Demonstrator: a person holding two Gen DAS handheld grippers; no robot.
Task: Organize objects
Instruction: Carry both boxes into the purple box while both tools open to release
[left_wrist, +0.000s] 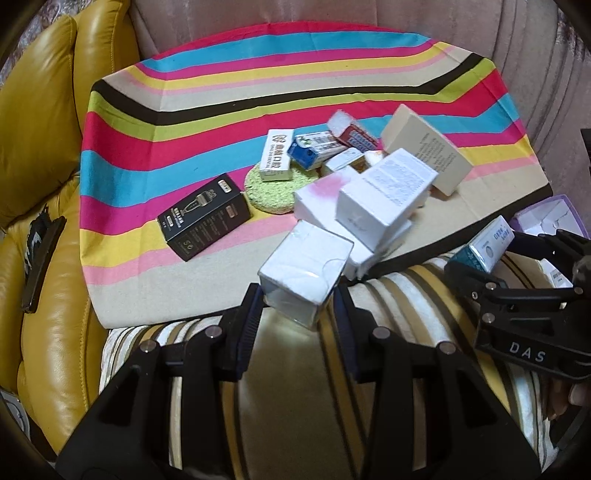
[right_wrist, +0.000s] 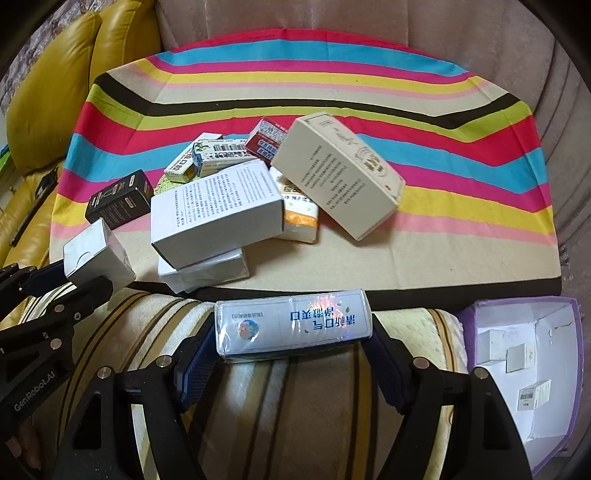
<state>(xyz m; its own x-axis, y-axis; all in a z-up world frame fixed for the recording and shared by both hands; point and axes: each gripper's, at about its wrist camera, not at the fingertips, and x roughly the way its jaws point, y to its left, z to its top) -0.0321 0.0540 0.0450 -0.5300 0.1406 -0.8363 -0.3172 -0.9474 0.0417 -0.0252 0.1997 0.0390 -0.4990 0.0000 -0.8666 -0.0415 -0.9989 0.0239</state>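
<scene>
A shiny yellow leather sofa (left_wrist: 40, 155) sits on the left, a soft pinkish-grey padded seat back (right_wrist: 369, 22) stands behind, and a cream striped cushion (right_wrist: 295, 406) lies in front.

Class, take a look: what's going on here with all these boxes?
A person with a gripper in each hand is sorting small boxes. The left gripper holds a small white box; the right gripper holds a long white box with blue print. More boxes lie piled on the striped cloth. A purple bin on the right already holds three.
</scene>
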